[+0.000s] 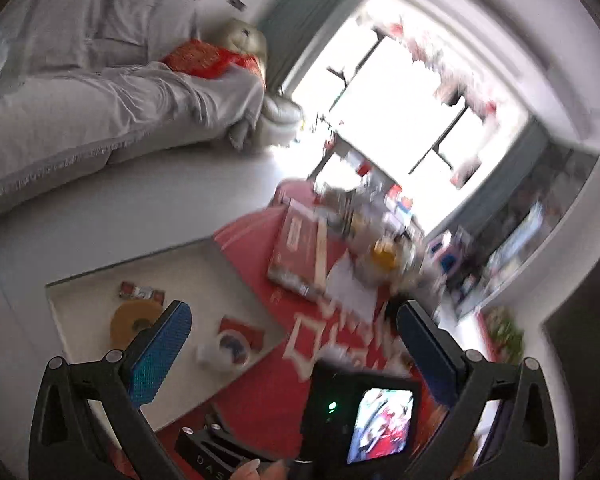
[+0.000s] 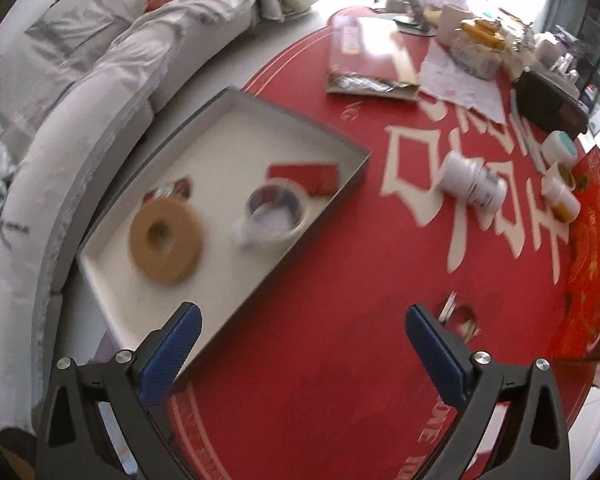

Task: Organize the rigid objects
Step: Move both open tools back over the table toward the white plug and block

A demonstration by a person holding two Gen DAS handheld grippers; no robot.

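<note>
Both grippers, left (image 1: 294, 344) and right (image 2: 303, 350), jaws apart and empty; tray (image 2: 342, 136) on red table (image 2: 340, 360) already holds brown tape roll (image 2: 166, 239), clear tape roll (image 2: 274, 212), red box (image 2: 304, 176); white bottle (image 2: 473, 184) and small jars (image 2: 560, 190) still outside.

Brown tape roll (image 2: 166, 239), clear tape roll (image 2: 275, 212) flat in tray (image 2: 236, 98); white bottle (image 2: 472, 181) toppled beside.
</note>
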